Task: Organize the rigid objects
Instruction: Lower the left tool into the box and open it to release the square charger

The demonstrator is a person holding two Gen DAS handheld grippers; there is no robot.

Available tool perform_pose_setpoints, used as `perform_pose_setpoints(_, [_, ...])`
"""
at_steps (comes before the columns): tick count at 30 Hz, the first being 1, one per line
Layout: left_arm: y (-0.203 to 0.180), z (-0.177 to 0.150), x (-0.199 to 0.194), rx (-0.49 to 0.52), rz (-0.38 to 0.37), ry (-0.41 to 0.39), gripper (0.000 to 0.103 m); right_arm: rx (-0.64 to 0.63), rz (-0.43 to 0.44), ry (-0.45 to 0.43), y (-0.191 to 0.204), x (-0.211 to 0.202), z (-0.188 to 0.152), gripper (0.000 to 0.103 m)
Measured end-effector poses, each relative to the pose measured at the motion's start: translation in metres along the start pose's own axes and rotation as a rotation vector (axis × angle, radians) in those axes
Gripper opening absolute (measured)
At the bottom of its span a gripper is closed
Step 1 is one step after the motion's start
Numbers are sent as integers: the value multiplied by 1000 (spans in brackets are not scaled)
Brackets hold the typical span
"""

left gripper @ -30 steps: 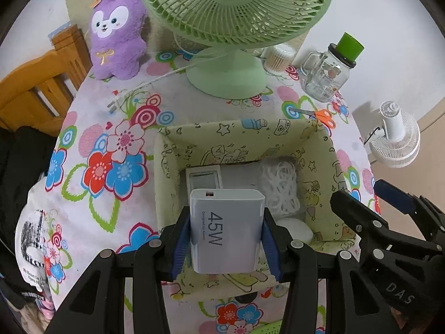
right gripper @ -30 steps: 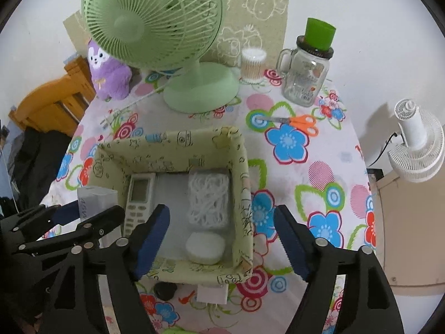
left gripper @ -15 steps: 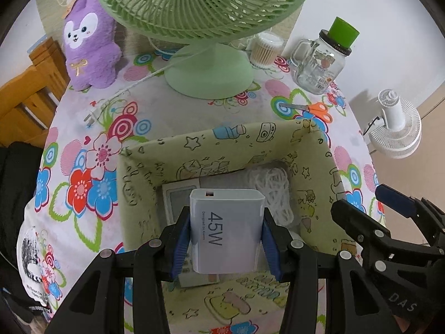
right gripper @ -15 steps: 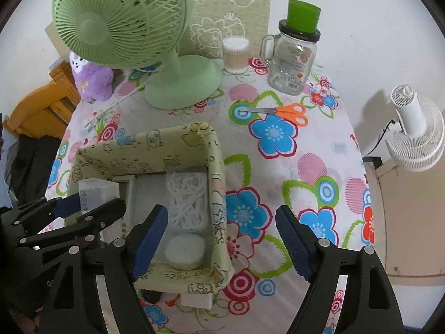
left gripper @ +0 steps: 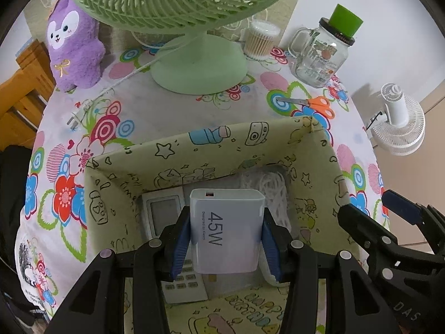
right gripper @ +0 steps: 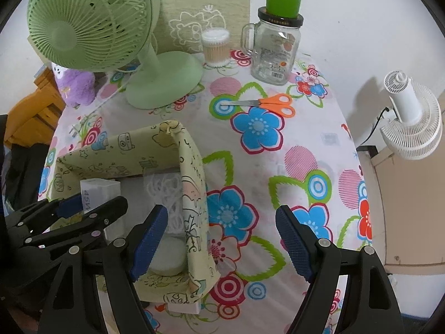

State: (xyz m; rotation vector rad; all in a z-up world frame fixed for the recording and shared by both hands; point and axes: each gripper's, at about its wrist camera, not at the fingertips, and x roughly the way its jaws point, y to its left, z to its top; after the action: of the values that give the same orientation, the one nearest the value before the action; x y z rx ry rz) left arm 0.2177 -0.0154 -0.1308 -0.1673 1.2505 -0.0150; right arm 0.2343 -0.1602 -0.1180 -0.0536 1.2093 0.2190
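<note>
The white 45W charger block looks like smooth, faintly glossy plastic, and the blue finger pads of the black plastic right gripper carry a fine knurled texture. The pale green printed storage box has soft, matt cloth walls, standing on a flowered tablecloth with a slight sheen. The clear handled jar is shiny glass, the purple bunny toy fuzzy plush, and the orange-handled scissors have bare metal blades.

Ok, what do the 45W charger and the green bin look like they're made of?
45W charger: looks like smooth white plastic, faint sheen, crisp printed lettering, held in the left gripper.
Green bin: probably fabric, matte; printed doodles, walls slightly rumpled, corner seam puckered.
</note>
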Motion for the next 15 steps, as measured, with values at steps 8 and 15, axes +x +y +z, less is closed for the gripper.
perform_pose_setpoints(8, [2, 8, 11, -7, 5, -6, 49, 24, -6, 12, -1, 7, 2, 82])
perform_pose_setpoints(15, [6, 11, 6, -25, 2, -42, 70, 37, -12, 25, -6, 11, 1, 83])
